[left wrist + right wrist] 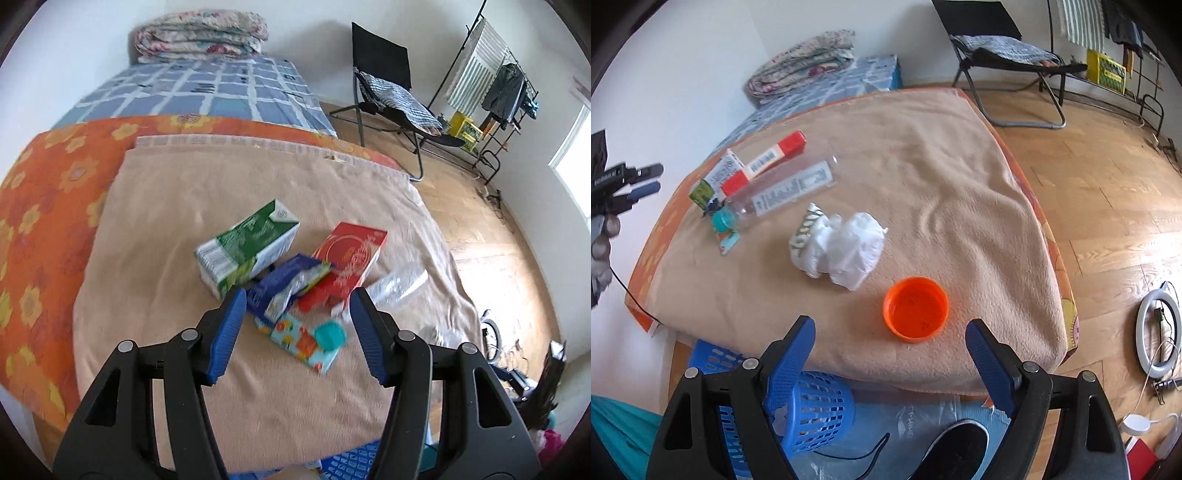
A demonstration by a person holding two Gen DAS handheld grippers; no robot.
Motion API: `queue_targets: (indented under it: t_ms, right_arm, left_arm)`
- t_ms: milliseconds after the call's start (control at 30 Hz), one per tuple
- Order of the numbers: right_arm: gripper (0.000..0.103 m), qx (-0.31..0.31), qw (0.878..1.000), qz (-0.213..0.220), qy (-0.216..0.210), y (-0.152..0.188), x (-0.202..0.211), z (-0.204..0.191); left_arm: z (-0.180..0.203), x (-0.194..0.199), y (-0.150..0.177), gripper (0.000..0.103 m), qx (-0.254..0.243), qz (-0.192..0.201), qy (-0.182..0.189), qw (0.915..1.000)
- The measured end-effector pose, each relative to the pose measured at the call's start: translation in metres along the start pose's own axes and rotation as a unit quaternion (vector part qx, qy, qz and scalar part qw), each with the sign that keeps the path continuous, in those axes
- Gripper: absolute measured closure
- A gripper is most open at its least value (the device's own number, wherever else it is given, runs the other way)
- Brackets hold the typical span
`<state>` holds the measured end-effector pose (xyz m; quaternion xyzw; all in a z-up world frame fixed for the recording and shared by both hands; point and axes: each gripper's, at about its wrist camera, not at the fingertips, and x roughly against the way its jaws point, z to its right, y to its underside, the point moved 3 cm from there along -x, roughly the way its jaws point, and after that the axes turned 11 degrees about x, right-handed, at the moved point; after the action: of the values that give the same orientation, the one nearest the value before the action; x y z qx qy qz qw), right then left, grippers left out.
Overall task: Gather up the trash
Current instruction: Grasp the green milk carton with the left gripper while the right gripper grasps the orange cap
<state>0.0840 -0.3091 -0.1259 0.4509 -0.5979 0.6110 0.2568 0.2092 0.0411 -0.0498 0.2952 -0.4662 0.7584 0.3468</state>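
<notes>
Both tongs apart, empty. Left gripper (297, 314) over cartons (291, 266) at blanket (166, 229) middle. Right gripper (890, 343) near orange cup (916, 308), crumpled paper (842, 247); blue basket (809, 410) below bed edge.

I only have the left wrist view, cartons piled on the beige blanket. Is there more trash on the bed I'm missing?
Observer: Yes. The right wrist view shows a crumpled white paper wad lying apart from the cartons.
Operator: Anything else?
Observer: An orange cup sits open side up near the bed's near edge, just ahead of the right hand-held gripper, which is open and empty.
Operator: Where does the trash go?
Observer: A blue slotted basket stands on the floor below that edge, under the right hand-held gripper's left finger.
Operator: And my left hand-held gripper?
Observer: From the right wrist view it hangs at the far left, off the bed's side.
</notes>
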Motion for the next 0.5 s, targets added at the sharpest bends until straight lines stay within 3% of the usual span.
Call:
queue_targets:
  t_ms: [100,300,500]
  right_arm:
    - [0.018,-0.006,1.0,-0.007,0.001,0.001,-0.005,0.002]
    - [0.018,-0.013,1.0,-0.016,0.003,0.001,-0.014,0.007]
    - [0.018,-0.019,1.0,-0.022,-0.003,0.001,-0.019,0.009]
  left_arm:
    - [-0.005,-0.014,-0.016,0.043,0.002,0.001,-0.012,0.9999]
    - [0.003,-0.056,-0.029,0.037,-0.048,-0.04,-0.03,0.9976]
    - [0.002,-0.082,-0.033,0.037,-0.085,-0.049,-0.075,0.9923]
